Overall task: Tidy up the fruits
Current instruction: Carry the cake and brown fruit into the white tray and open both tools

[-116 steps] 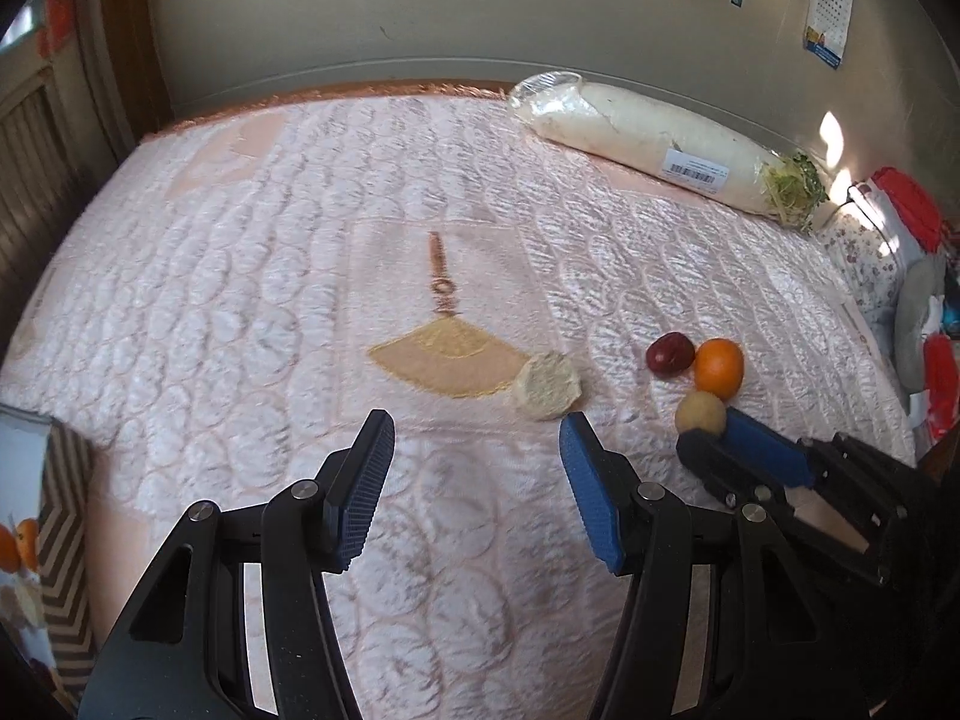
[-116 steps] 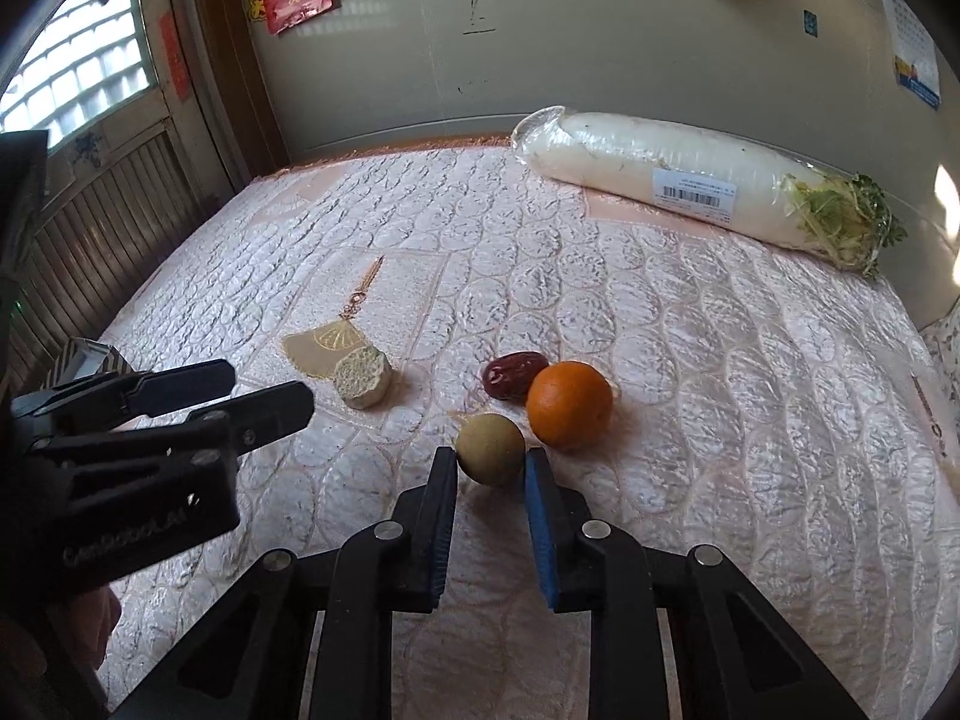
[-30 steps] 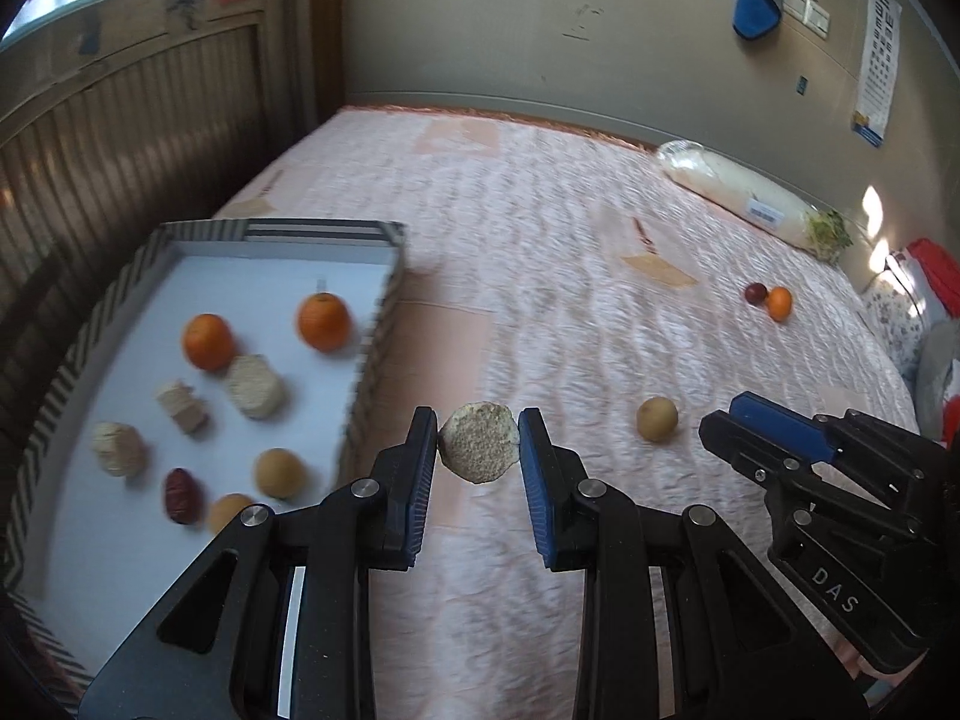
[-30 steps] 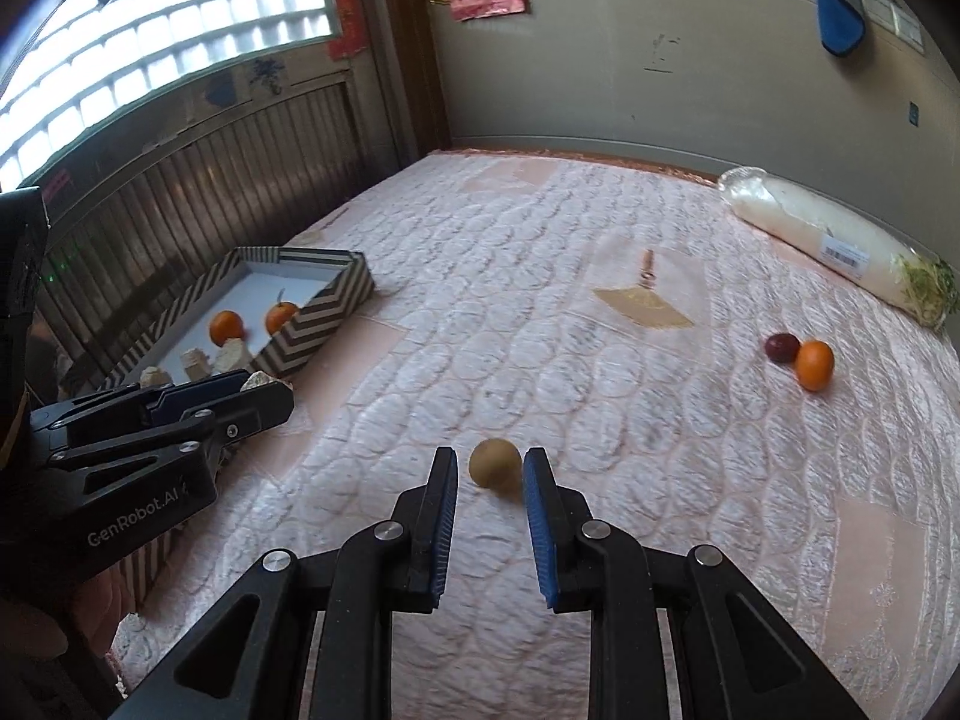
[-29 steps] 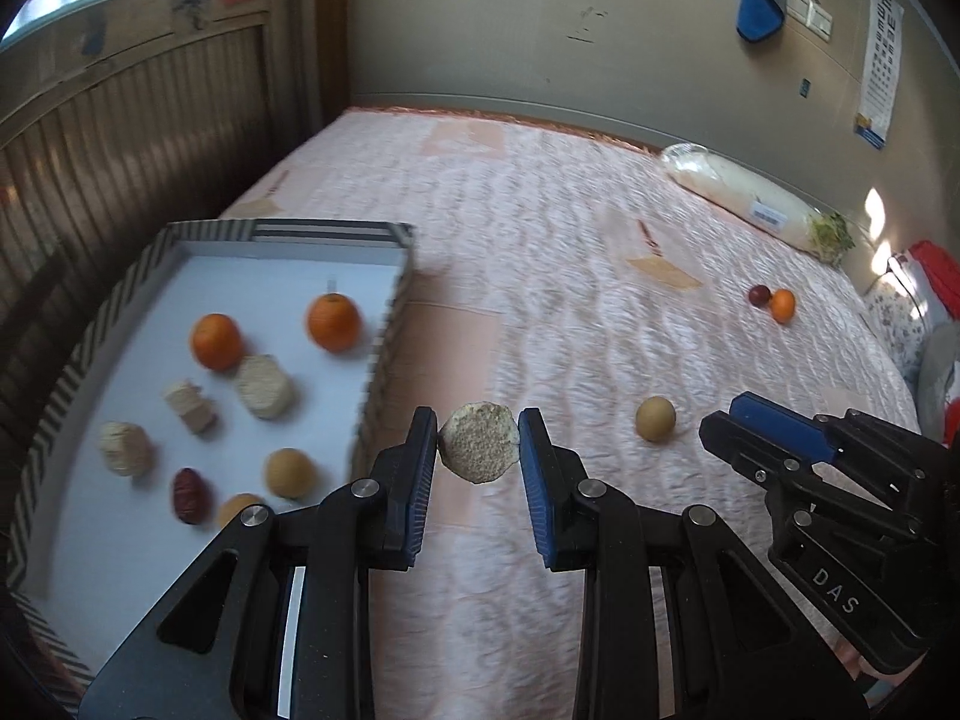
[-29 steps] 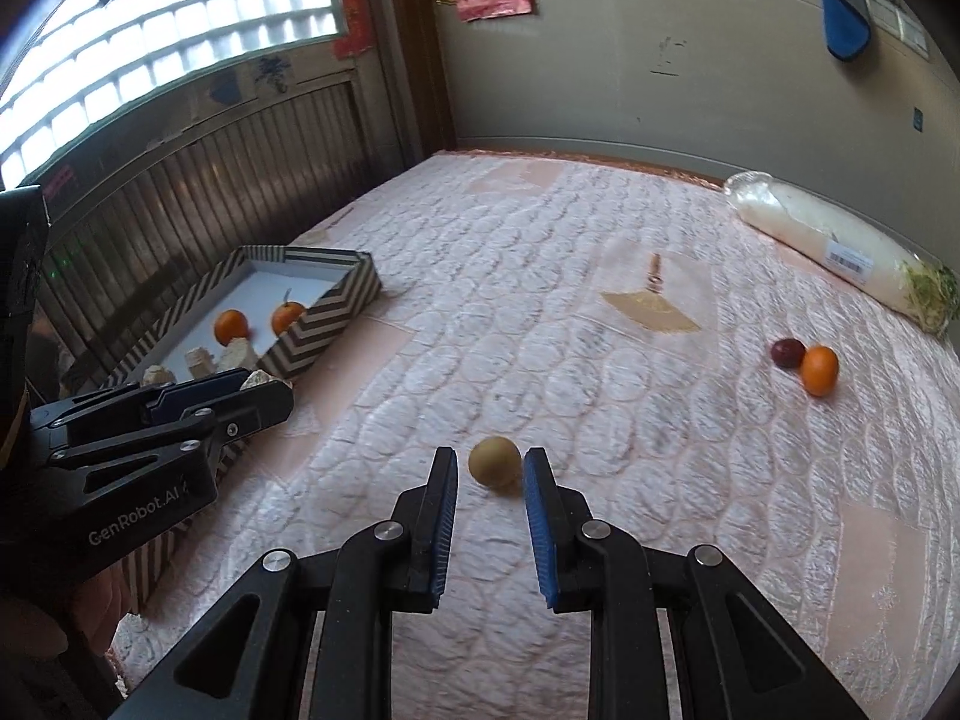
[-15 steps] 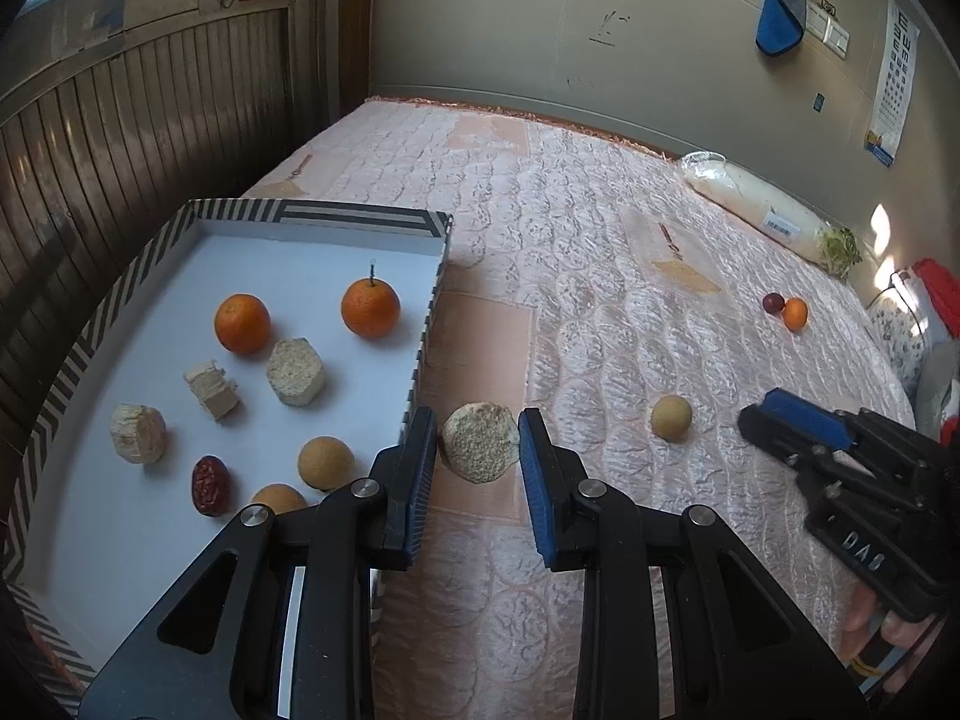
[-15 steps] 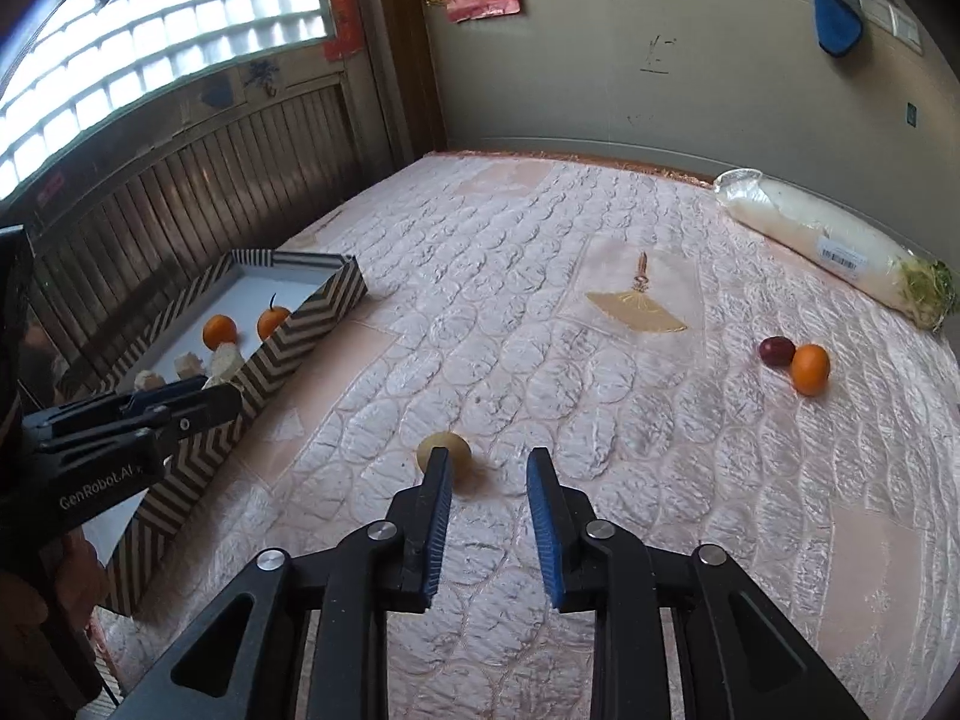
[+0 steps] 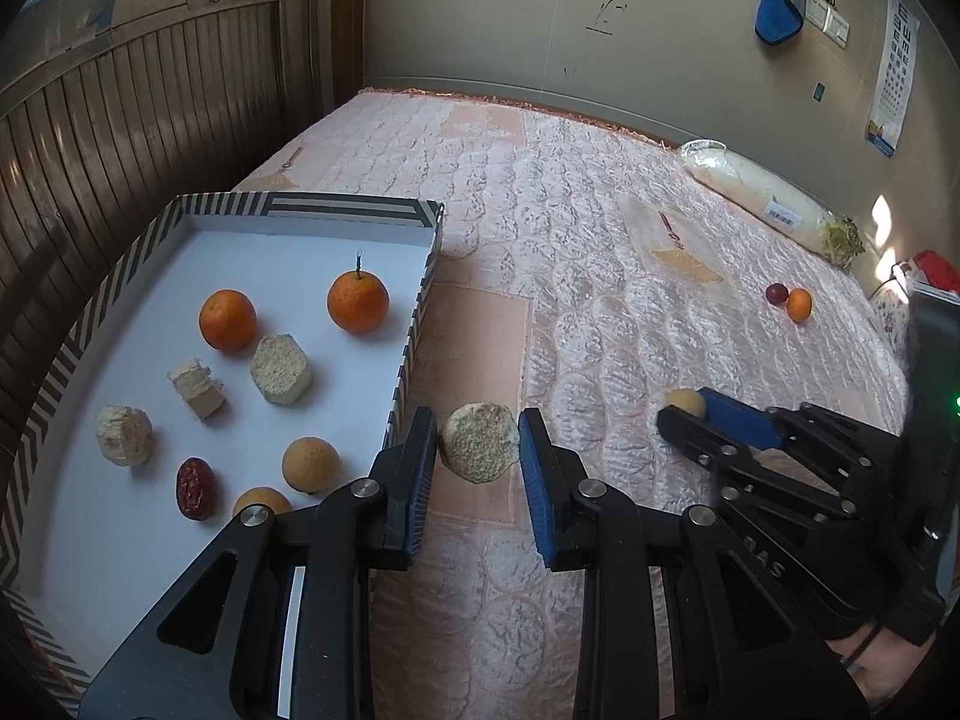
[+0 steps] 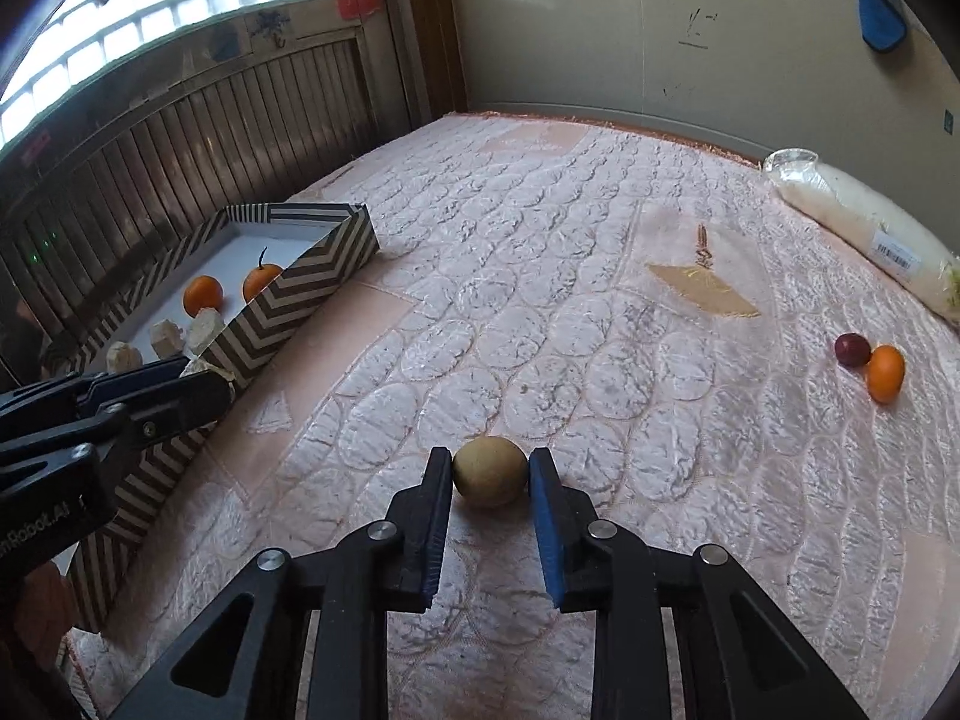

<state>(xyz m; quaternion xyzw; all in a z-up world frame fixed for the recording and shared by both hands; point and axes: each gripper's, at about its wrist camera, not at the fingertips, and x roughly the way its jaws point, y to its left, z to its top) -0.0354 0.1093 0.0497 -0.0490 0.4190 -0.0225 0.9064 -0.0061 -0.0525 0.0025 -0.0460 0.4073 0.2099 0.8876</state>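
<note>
Blue-padded left jaws (image 9: 479, 468) pinch a crumbly beige round (image 9: 480, 443) beside the striped tray (image 9: 414, 324) (its likely destination), while right jaws (image 10: 491, 495) are closing on a tan fruit (image 10: 489, 471).

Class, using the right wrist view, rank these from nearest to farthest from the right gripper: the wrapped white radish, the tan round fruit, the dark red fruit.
1. tan round fruit, between the right gripper fingers.
2. dark red fruit, far right, beside an orange.
3. wrapped white radish, along the far wall.
</note>
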